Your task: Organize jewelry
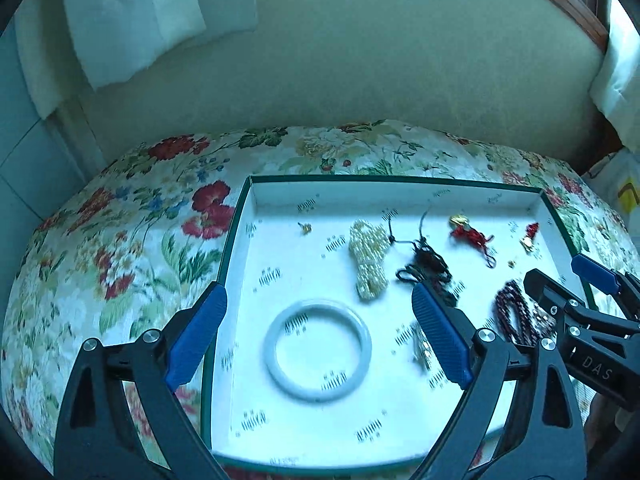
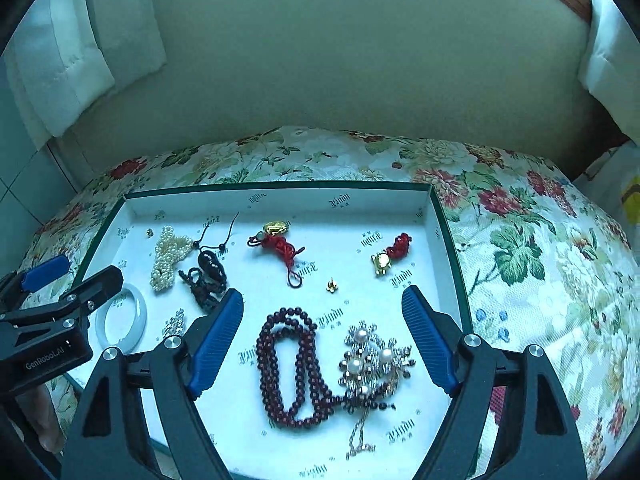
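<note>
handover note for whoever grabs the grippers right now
Left gripper: open, empty, over the white bangle.
Right gripper: open, empty, over the dark red bead strand and pearl brooch.
All jewelry lies loose in the white tray on the floral cloth: pearl piece, black cord pendant, two red-cord gold charms.
Done: nothing visibly sorted. Left: everything.

The left gripper [image 1: 320, 334] is held low and is pointed forward and a little downward, with its two blue-padded fingers [image 1: 196, 338] spread wide and nothing caught between them. The right gripper [image 2: 322, 336] is held in the same manner, its jaws also wide apart and its pads [image 2: 430, 340] touching nothing. The two grippers are kept side by side, near each other, each one being seen at the edge of the other's view.
</note>
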The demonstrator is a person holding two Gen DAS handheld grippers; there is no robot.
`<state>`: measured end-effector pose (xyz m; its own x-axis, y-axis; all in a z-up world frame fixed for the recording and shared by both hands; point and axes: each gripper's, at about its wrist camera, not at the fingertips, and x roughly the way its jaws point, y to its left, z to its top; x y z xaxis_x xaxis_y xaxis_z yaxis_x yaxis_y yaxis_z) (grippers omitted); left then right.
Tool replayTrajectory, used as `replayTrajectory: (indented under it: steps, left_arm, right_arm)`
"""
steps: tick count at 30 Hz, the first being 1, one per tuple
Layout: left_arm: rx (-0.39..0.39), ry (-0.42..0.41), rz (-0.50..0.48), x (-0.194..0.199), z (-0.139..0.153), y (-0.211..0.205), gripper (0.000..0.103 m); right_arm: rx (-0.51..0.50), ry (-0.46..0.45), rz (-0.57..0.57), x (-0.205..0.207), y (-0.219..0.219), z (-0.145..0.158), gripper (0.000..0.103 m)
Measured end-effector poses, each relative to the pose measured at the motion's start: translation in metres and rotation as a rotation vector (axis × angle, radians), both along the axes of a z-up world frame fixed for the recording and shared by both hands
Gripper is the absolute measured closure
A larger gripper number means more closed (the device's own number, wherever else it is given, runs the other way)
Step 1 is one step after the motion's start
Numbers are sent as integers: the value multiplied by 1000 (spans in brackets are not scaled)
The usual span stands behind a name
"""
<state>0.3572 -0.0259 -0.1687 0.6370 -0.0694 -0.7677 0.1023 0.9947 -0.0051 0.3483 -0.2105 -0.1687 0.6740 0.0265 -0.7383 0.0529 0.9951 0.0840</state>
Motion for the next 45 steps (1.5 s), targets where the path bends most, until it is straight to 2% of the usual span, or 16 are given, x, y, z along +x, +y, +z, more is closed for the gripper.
replayTrajectory:
  steps: [15, 20, 35, 45]
  left_arm:
    - [-5, -19, 29, -82, 24, -1, 7]
    - [18, -31, 40, -113, 36, -2, 7]
    - [25, -192, 44, -204, 116, 3, 2]
    - [16, -282, 55, -253, 154, 13, 2]
  right_arm:
    - [-1, -44, -6, -75, 6, 23, 23]
    - [2, -60, 1, -107, 8, 34, 23]
    - [-10, -251, 35, -200, 18, 112, 19]
    - [-7, -321, 43, -245, 22, 143, 18]
